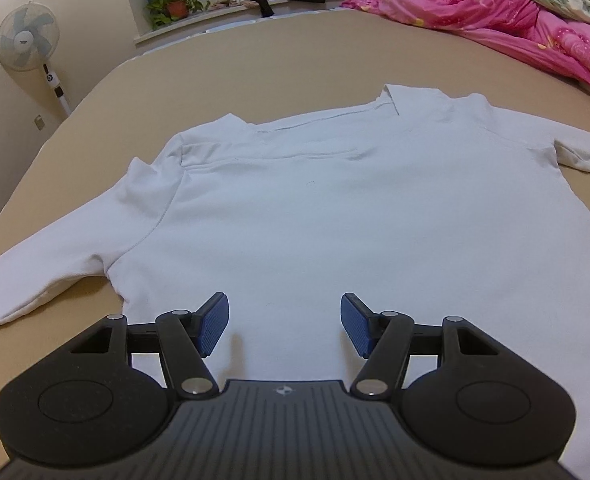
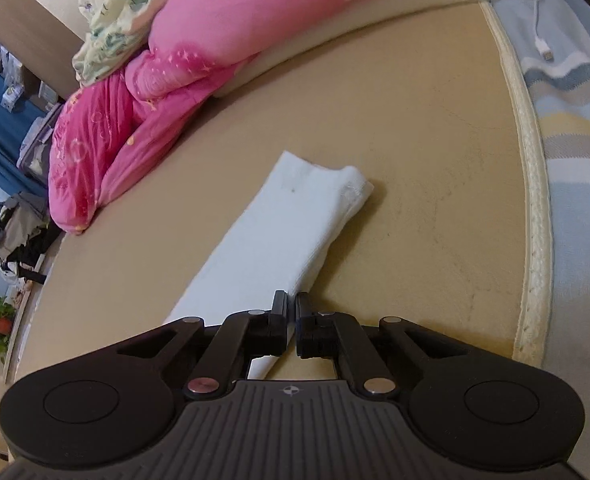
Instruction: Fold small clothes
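Observation:
A white long-sleeved shirt (image 1: 315,208) lies flat on the tan bed (image 1: 255,64), collar at the far side, sleeves spread to left and right. My left gripper (image 1: 285,320) is open and empty, just above the shirt's near hem. In the right wrist view the shirt's right sleeve (image 2: 287,224) stretches away over the bed (image 2: 435,140). My right gripper (image 2: 292,316) is shut on the near part of this sleeve, pinching its edge between the fingers.
A pink quilt (image 1: 495,12) is piled at the bed's far right, also in the right wrist view (image 2: 183,60). A fan (image 1: 27,40) and a potted plant (image 1: 175,4) stand beyond the bed. A striped blanket (image 2: 575,160) with a cable (image 2: 541,40) lies at right.

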{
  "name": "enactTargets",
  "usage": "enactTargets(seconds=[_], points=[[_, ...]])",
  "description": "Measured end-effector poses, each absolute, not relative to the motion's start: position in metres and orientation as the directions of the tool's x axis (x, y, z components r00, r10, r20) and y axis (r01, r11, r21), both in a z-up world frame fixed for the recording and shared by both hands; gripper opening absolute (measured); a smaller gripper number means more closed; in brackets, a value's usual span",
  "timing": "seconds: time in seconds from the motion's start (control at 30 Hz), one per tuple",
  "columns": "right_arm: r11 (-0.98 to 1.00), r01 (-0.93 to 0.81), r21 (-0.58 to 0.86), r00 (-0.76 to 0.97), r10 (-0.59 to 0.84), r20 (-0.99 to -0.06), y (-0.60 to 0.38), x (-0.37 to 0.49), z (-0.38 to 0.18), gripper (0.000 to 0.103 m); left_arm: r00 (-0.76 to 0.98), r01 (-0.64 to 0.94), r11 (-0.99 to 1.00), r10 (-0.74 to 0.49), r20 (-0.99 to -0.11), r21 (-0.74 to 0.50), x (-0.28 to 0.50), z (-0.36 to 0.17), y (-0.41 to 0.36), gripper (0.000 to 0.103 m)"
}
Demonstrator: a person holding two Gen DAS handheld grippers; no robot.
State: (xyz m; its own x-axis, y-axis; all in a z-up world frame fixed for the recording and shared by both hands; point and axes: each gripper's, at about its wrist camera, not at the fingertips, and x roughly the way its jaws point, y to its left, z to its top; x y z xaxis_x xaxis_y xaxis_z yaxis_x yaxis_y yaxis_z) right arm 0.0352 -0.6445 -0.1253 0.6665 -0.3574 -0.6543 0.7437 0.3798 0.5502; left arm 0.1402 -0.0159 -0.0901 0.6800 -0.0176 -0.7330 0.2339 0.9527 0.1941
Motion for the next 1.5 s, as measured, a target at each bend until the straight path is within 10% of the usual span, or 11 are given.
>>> enactTargets(seconds=[0.27, 0.47, 0.67, 0.8, 1.13, 1.37, 1.4, 1.43, 1.5], points=[[0.726, 0.624, 0.289, 0.755, -0.465, -0.463, -0.521, 0.125, -0.025, 0.003, 0.665, 0.141, 0.981, 0.009, -0.747, 0.137, 0.150, -0.076, 0.006, 0.068], [0.983, 0.016, 0.182, 0.967, 0.031, -0.252, -0.265, 0.170, 0.042, 0.003, 0.664, 0.009, 0.998, 0.038, -0.746, 0.059, 0.163, -0.057, 0.046, 0.068], [0.866, -0.398, 0.303, 0.725, 0.500, -0.474, -0.083, 0.142, -0.017, 0.026, 0.631, -0.211, 0.972, 0.052, -0.774, -0.107, 0.184, -0.044, 0.123, 0.060], [0.843, -0.406, 0.353, 0.572, 0.535, -0.622, -0.070, 0.110, -0.060, 0.026, 0.599, -0.283, 0.924, -0.040, -0.800, -0.257, 0.199, -0.048, 0.157, 0.034], [0.953, -0.288, 0.091, 0.688, 0.272, -0.673, -0.251, 0.064, -0.010, 0.031, 0.581, -0.329, 0.851, -0.160, -0.798, -0.410, 0.250, -0.070, 0.187, 0.033], [0.987, -0.055, 0.152, 0.753, 0.141, -0.643, -0.357, 0.032, -0.010, 0.031, 0.582, -0.318, 0.832, -0.208, -0.786, -0.455, 0.282, -0.099, 0.185, 0.033], [0.982, -0.003, 0.189, 0.736, 0.130, -0.665, -0.363, 0.035, -0.015, 0.032, 0.583, -0.307, 0.839, -0.207, -0.786, -0.448, 0.284, -0.101, 0.183, 0.030], [0.973, 0.018, 0.229, 0.733, 0.143, -0.665, -0.365, 0.039, -0.018, 0.033, 0.582, -0.302, 0.853, -0.189, -0.791, -0.425, 0.285, -0.103, 0.180, 0.006], [0.959, 0.018, 0.284, 0.751, 0.174, -0.637, -0.363, 0.046, -0.022, 0.033, 0.576, -0.300, 0.876, -0.148, -0.804, -0.377, 0.282, -0.097, 0.173, 0.006]])
